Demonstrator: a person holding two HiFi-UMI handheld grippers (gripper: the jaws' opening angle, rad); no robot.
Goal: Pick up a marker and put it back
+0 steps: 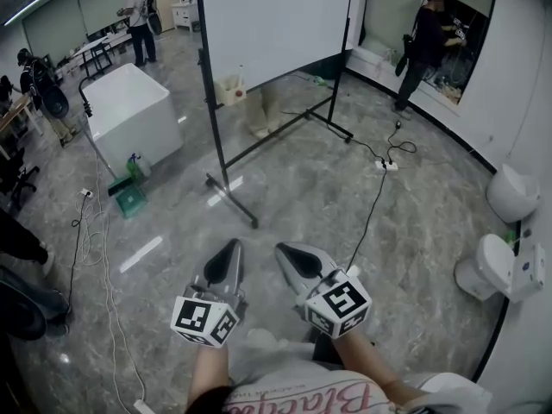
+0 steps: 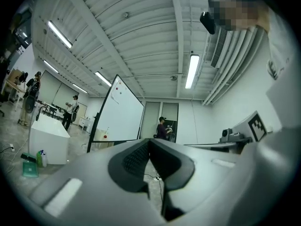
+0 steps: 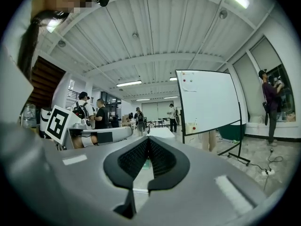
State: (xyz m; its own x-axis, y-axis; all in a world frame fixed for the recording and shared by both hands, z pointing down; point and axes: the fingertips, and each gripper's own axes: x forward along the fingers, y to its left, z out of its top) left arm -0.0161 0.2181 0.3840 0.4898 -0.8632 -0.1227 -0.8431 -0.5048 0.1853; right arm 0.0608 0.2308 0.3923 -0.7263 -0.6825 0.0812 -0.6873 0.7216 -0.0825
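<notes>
A whiteboard [image 1: 276,15] on a black wheeled stand [image 1: 233,198] stands a few steps ahead on the grey floor. It also shows in the left gripper view [image 2: 120,117] and the right gripper view [image 3: 207,100]. I cannot make out a marker on it at this distance. My left gripper [image 1: 231,248] and right gripper [image 1: 281,250] are held side by side low in the head view, pointing toward the board. Both are far from the board. The left gripper's [image 2: 149,141] pads meet with nothing between them. The right gripper [image 3: 148,140] is likewise shut and empty.
A white box-shaped unit [image 1: 129,110] stands left of the board, with a green caddy [image 1: 131,198] at its foot. A cable and power strip [image 1: 385,166] cross the floor at right. White toilets [image 1: 509,192] line the right wall. People [image 1: 424,46] stand at the back.
</notes>
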